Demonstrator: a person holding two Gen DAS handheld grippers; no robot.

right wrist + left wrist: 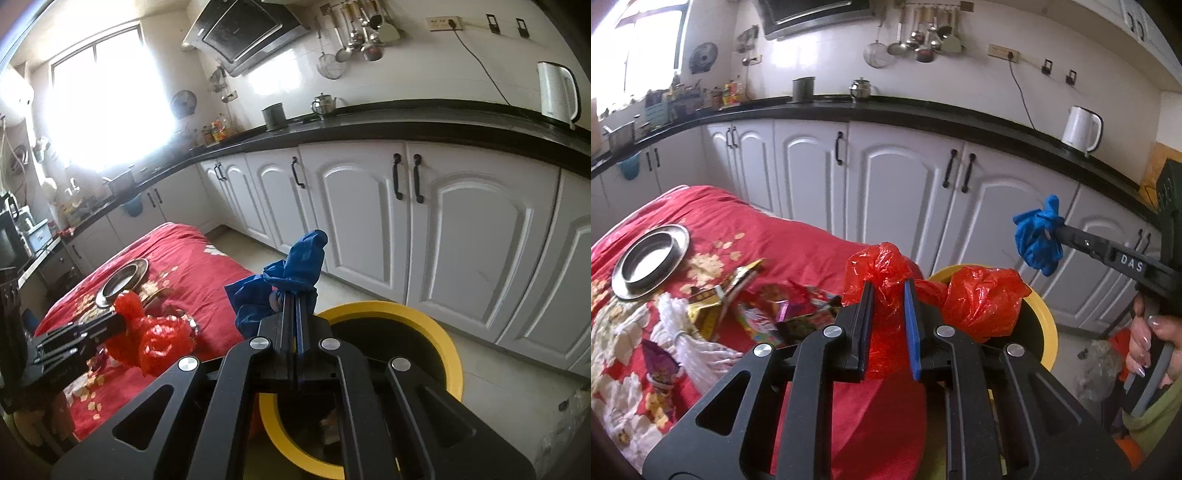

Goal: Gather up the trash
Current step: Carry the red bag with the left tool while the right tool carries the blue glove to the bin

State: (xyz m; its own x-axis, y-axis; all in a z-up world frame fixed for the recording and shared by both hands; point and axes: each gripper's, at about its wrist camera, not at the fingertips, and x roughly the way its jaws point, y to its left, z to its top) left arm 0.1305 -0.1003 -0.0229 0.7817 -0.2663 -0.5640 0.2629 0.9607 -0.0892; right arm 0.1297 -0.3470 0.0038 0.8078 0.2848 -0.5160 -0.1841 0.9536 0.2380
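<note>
Left gripper (888,295), at lower centre of its own view, pinches a crumpled red plastic bag (982,302) that billows rightward over the yellow-rimmed bin (1047,325). Right gripper (295,314) is clamped on a wadded blue glove (291,273), held above the bin's left rim at frame centre. Snack wrappers (757,310) lie on the red tablecloth (798,240) at lower left.
</note>
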